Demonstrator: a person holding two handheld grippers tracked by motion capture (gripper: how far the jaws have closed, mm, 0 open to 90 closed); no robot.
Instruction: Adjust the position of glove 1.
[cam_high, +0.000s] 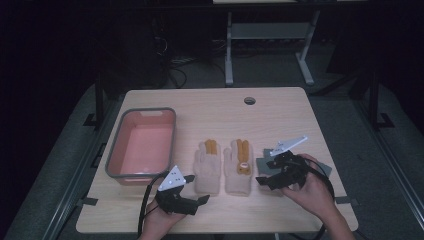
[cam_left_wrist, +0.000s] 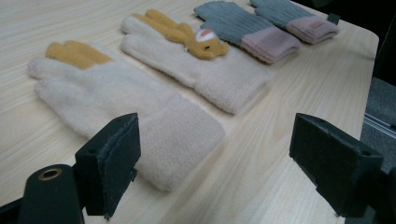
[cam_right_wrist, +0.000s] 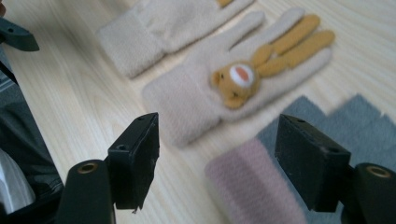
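The left claw (cam_high: 200, 192) is hovering with its jaws spread wide and nothing between them, just at the cuff end of the plain cream glove (cam_high: 207, 167), which is lying flat on the counter (cam_high: 280, 107). In the left gripper view that plain cream glove (cam_left_wrist: 116, 105) is reaching away from the jaws, its two mustard fingers at the far end, and its cuff is sitting just ahead of the left-hand jaw without touching it.

The bear glove (cam_high: 238, 167) is lying just beside the plain cream glove, on the side away from the pink tub (cam_high: 142, 145), the two running parallel with a narrow strip of wood between them. A small bear face is sitting on its back, below two mustard fingers, as the right gripper view is showing on the bear glove (cam_right_wrist: 233, 88).

The right claw (cam_high: 267, 172) is also released, jaws well apart and gripping nothing, hanging over the grey gloves (cam_high: 265, 162) that are lying on the far side of the bear glove from the plain cream one. In the right gripper view the pink cuff of one of the grey gloves (cam_right_wrist: 336, 126) is lying blurred between the jaws, below them.

The pink tub is sitting near the plain cream glove, on the side opposite the bear glove.
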